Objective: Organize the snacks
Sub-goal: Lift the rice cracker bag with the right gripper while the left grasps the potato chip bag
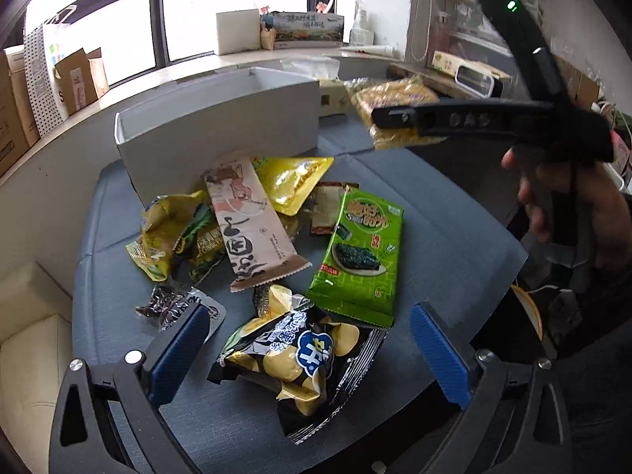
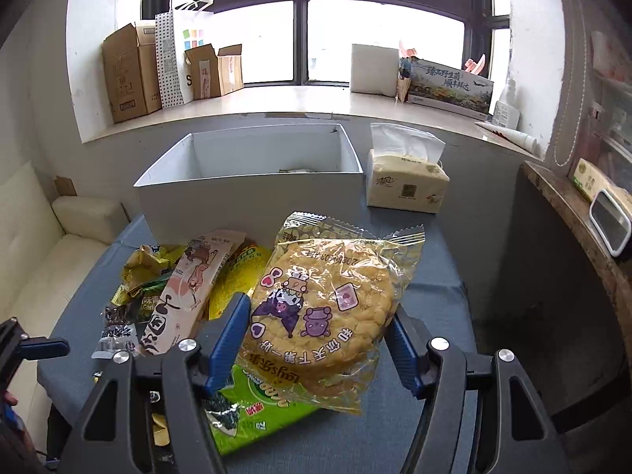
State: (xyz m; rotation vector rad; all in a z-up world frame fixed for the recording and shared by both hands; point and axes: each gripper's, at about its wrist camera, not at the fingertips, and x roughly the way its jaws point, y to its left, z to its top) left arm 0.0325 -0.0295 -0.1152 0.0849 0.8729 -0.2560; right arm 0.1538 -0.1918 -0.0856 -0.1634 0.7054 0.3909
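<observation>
My right gripper (image 2: 320,335) is shut on a clear packet of round yellow crackers (image 2: 324,304) and holds it above the blue table, in front of the white box (image 2: 249,193). It also shows in the left wrist view (image 1: 395,114), held in the air right of the box (image 1: 221,126). My left gripper (image 1: 312,351) is open and empty, low over a black chips bag (image 1: 304,367). A green seaweed packet (image 1: 359,252), a beige bar packet (image 1: 252,221) and several yellow packets (image 1: 292,181) lie in a pile before the box.
A tissue pack (image 2: 407,181) stands right of the box. Cardboard boxes (image 2: 126,71) and a printed carton (image 2: 450,83) line the windowsill. A cream sofa (image 2: 51,245) is at the left. A wooden shelf (image 2: 572,213) is at the right.
</observation>
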